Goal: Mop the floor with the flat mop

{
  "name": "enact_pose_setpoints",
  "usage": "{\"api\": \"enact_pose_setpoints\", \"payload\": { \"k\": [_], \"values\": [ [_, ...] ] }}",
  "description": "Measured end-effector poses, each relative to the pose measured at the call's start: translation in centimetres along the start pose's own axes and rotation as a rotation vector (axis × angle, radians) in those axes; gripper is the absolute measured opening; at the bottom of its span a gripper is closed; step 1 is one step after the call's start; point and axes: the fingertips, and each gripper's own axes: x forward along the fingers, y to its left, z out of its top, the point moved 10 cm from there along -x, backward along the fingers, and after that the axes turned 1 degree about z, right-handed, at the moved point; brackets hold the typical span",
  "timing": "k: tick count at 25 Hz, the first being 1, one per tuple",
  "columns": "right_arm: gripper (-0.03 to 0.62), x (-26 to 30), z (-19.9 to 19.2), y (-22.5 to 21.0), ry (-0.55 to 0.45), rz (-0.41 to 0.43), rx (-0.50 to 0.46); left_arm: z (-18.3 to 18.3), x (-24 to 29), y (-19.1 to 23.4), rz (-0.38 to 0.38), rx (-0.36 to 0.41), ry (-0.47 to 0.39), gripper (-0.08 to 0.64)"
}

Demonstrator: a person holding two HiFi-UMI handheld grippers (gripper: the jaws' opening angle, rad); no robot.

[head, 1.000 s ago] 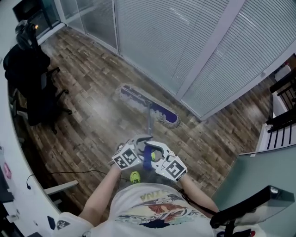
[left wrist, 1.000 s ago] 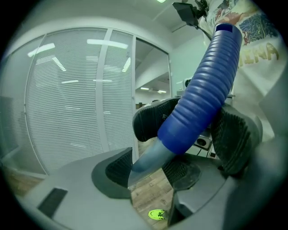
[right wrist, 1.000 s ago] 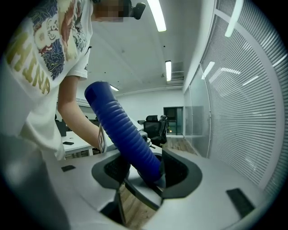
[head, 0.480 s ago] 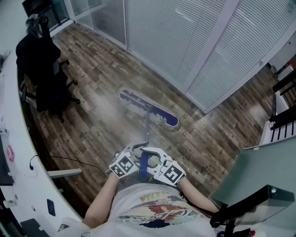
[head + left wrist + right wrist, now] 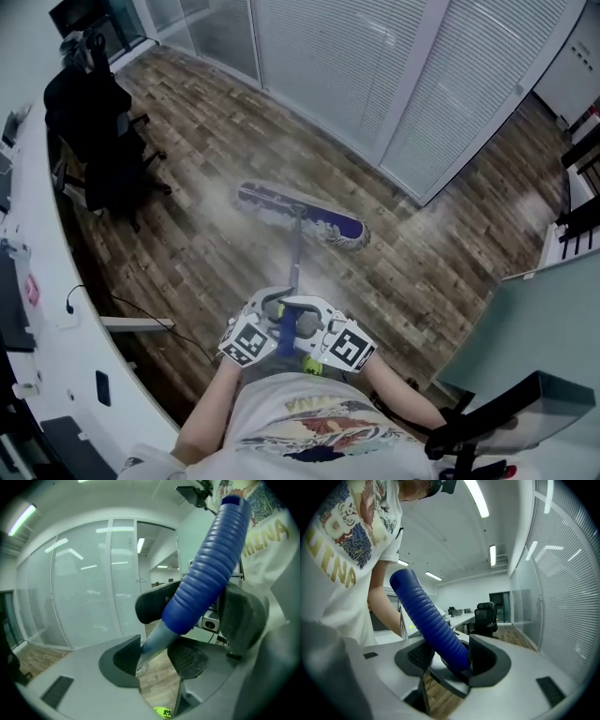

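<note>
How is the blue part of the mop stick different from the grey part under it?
The blue grip is fat and ribbed; the grey pole is thin and smooth. The blue grip is the top end, by the person; the grey pole runs down to the mop head. Both make one straight stick.

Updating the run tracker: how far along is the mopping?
Done: unclear; the floor shows only a pale sheen by the mop head. In hand: mop head flat on it, mop handle between the jaws of the left hand-held gripper and the right hand-held gripper, whose jaws have just been opening. Remaining: seemingly most of the floor.
</note>
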Motion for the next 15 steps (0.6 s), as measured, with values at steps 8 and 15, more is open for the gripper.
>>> {"api": "enact_pose_setpoints", "payload": {
  "k": [8, 15],
  "values": [
    [0.202, -5.3, 2.2, 3.7, 0.002, -0.027, -0.114, 2.7, -0.6, -5.3, 0.003, 0.092, -0.201, 0.166],
    [0.186, -8.6, 1.9, 3.1, 0.031, -0.108, -0.144, 4.0, 2.8, -6.1, -0.053, 0.156, -0.213, 0.156]
  ]
}}
